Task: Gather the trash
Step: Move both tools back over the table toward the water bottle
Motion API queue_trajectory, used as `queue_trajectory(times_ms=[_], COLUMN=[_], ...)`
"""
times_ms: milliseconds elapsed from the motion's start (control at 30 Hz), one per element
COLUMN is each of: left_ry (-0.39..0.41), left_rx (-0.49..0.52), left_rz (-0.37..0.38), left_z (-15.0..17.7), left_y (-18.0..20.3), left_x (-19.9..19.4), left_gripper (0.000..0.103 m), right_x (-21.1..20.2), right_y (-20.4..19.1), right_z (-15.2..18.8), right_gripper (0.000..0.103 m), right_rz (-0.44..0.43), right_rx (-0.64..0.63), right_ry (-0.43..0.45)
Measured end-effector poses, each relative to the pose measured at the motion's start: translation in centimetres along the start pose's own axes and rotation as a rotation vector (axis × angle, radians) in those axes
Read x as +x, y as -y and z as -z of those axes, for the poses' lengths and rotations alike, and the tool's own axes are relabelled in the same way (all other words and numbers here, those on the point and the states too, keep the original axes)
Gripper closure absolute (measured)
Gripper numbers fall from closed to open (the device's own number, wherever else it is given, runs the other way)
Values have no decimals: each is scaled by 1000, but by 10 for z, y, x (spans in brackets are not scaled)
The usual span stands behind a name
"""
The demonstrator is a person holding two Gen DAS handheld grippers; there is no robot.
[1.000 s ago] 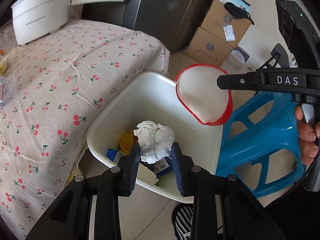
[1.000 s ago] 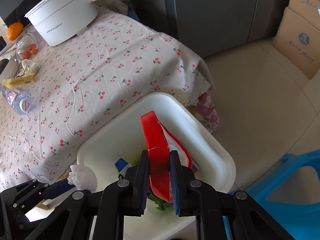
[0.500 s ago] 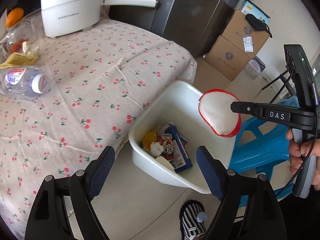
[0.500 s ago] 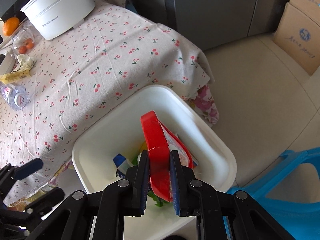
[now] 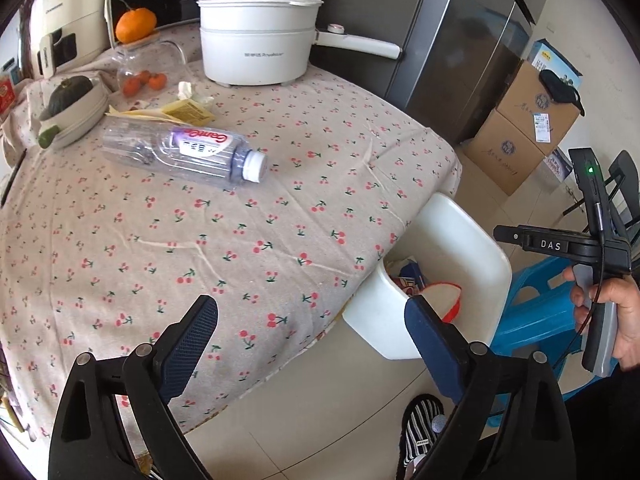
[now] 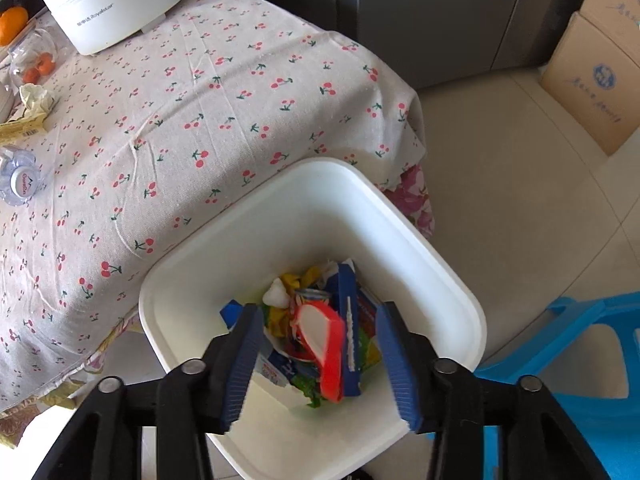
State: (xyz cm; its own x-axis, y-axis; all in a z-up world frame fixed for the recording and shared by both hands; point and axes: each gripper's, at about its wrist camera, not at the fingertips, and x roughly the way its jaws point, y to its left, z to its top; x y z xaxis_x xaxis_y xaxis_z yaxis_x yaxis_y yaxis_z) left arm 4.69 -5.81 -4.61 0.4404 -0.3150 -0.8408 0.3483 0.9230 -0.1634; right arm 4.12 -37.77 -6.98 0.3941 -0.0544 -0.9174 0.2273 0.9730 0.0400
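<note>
A white trash bin (image 6: 440,264) stands on the floor beside the table and holds several wrappers and a crumpled tissue (image 6: 277,295). A red-rimmed white lid (image 6: 322,336) is in the bin, blurred, between my open right fingers; it also shows in the left wrist view (image 5: 442,298). My right gripper (image 6: 320,360) is open above the bin. My left gripper (image 5: 310,344) is open and empty, over the table's near edge. An empty plastic bottle (image 5: 182,150) lies on the cherry tablecloth (image 5: 240,220), with a yellow wrapper (image 5: 188,111) and a tissue (image 5: 188,90) behind it.
A white electric pot (image 5: 258,52) stands at the back of the table. A glass jar with small oranges (image 5: 144,72) and a bowl with an avocado (image 5: 68,108) are at the left. A blue stool (image 5: 536,312) stands beside the bin. Cardboard boxes (image 5: 528,120) are by the fridge.
My left gripper let the tissue fall into the bin, opened wide and swung back over the table. My right gripper opened and let go of the red-rimmed lid, which dropped into the bin.
</note>
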Motion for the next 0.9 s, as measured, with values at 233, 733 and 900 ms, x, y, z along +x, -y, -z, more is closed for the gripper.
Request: queue_trajectory(times_ms=[233,733,900], left_ry=[25,-1,-7], left_rx=[-11,-119,-164], left_rz=[-62,-248,-256], left_z=[8,12,8], left_y=[-35,-143,-165], left_x=[-29,-55,-56], left_gripper=[0,0,0], right_x=[-17,-16,-3], right_y=[-45,-183,-232], right_z=[-6,-24,-44], right_gripper=[28,22,21], right_rz=[-8,-31,-86], right_rx=[-67,-297,-373], right_ry=[66,139,135])
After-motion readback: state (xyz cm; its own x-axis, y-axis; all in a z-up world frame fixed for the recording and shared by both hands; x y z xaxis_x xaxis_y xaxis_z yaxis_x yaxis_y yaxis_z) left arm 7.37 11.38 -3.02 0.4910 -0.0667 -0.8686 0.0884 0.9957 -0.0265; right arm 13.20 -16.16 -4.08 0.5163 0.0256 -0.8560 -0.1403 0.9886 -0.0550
